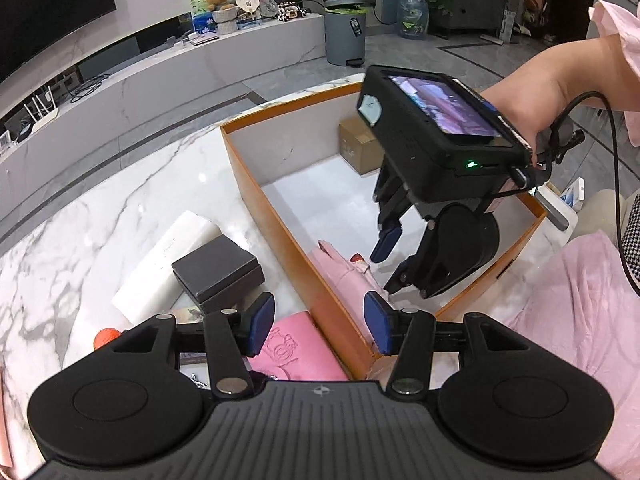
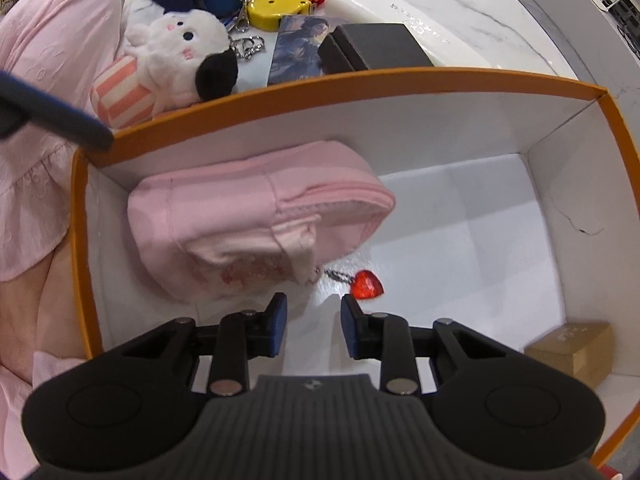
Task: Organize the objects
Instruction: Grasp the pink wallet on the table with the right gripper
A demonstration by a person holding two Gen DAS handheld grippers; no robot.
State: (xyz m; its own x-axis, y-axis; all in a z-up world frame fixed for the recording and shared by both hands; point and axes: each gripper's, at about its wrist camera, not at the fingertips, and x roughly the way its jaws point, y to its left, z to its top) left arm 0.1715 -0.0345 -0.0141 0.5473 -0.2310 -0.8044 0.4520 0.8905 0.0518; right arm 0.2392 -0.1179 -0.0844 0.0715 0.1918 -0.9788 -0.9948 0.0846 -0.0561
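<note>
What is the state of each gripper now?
Left gripper: open, holding nothing.
Right gripper: open, empty, over the orange box.

One orange box [image 2: 360,80], one pink pouch [image 2: 240,216], two plush toys [image 2: 180,52], one tape measure [image 2: 276,10]

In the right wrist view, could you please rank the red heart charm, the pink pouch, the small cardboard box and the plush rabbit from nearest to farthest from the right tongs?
1. Red heart charm: on the box floor, just beyond the right tongs.
2. Pink pouch: inside the orange box, ahead and left.
3. Small cardboard box: in the box's far right corner.
4. Plush rabbit: outside, beyond the box wall.
</note>
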